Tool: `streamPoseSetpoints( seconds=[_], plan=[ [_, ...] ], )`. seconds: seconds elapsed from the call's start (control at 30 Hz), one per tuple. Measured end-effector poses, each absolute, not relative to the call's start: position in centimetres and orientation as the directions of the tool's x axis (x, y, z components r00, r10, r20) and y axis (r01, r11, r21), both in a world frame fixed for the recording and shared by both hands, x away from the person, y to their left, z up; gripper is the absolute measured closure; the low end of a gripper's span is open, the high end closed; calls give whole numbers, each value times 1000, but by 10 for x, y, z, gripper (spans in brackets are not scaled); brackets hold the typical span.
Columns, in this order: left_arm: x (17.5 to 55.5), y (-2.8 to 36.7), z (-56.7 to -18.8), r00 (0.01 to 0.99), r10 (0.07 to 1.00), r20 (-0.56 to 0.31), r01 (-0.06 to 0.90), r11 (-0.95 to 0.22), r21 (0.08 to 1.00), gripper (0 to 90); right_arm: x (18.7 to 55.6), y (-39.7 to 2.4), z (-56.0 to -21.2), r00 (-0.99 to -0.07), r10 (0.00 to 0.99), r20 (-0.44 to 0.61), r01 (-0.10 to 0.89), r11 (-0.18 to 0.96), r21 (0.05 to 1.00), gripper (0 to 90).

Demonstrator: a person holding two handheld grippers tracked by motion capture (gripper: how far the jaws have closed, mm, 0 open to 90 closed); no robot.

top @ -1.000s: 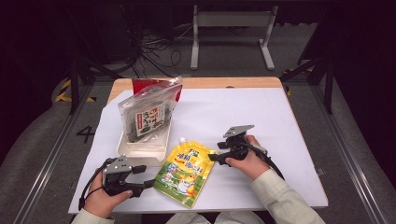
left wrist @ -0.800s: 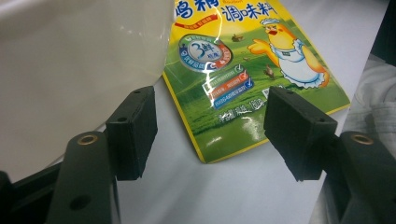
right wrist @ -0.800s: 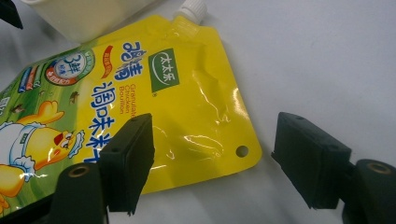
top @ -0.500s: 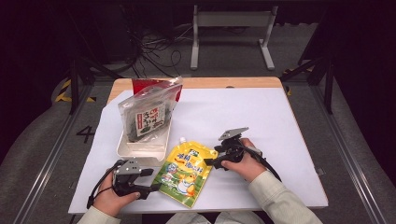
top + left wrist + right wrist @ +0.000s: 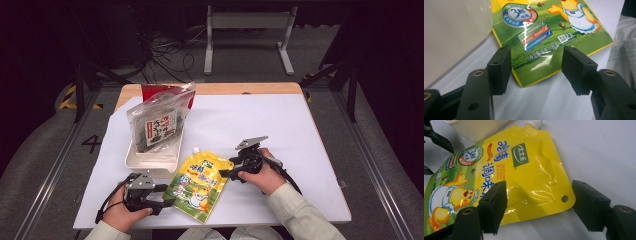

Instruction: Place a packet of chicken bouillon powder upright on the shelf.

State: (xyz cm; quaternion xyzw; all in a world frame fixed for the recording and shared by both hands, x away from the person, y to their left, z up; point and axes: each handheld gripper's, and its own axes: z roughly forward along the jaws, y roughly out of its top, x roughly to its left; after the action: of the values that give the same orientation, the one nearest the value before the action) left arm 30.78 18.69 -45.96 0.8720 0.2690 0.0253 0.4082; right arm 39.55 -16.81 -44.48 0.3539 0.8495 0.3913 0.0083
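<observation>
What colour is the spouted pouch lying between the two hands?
The spouted pouch is yellow, turning green at the bottom; clearest in the right gripper view.

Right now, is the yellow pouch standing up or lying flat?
Lying flat. The yellow pouch rests printed face up on the white table, its spout cap pointing toward the white tray.

Left claw and right claw face inward (jaws parted, just narrowing)
</observation>
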Motion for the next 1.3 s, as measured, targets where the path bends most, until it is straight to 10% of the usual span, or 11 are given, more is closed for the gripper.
streamPoseSetpoints(
  seconds=[1.1,1.3],
  plan=[
    [306,184,-464,857,496,-141,427,-530,733,528,400,-165,-454,-670,624,401,698,348,626,558],
    [306,183,-464,862,489,-131,416,-536,735,528,401,-173,-448,-667,633,394,694,334,638,783]
  ],
)
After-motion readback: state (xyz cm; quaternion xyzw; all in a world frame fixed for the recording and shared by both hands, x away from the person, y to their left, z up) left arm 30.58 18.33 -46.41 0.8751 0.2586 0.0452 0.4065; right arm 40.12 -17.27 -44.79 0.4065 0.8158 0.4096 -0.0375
